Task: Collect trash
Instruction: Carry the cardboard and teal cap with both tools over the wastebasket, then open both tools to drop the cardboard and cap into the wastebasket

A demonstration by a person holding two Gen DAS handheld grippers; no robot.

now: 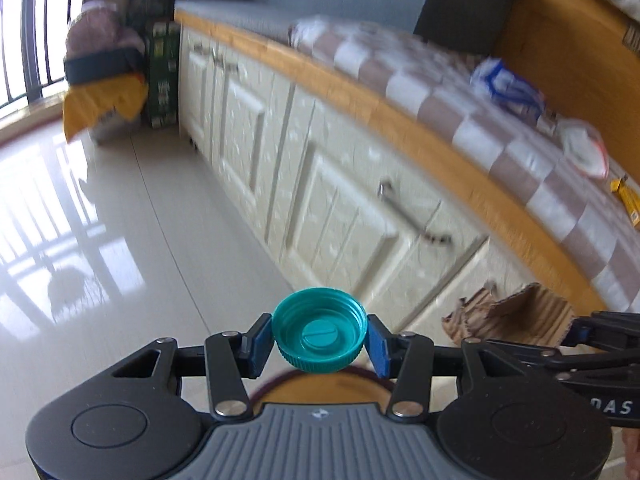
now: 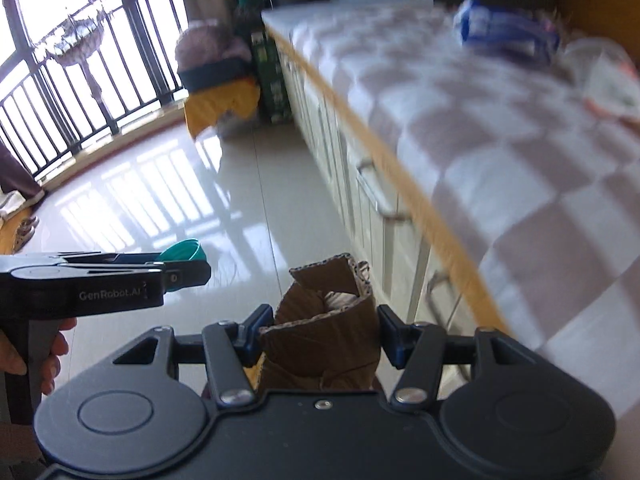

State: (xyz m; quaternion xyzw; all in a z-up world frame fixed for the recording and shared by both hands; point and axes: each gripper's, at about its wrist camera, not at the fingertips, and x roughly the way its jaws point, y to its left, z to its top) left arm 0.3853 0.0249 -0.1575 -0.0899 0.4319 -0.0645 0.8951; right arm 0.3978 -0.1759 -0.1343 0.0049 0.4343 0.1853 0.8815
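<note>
My left gripper (image 1: 319,338) is shut on a teal plastic bottle cap (image 1: 320,330), hollow side facing the camera, pinched between the blue pads. In the right wrist view that cap (image 2: 185,250) shows at the tip of the left gripper (image 2: 188,268), which a hand holds at the left edge. A crumpled piece of brown cardboard (image 2: 324,334) sits between the jaws of my right gripper (image 2: 320,338), which is shut on it. The same cardboard (image 1: 508,316) appears at the lower right of the left wrist view. Both grippers hang over the glossy tiled floor (image 2: 168,184).
A long cream cabinet (image 1: 304,176) with a wooden edge runs along the right, topped by a checked cover (image 2: 500,152). On it lie a blue-and-white packet (image 1: 506,86), a clear wrapper (image 1: 584,146) and a yellow item (image 1: 624,196). A yellow-draped pile (image 2: 218,88) stands by the balcony railing (image 2: 60,76).
</note>
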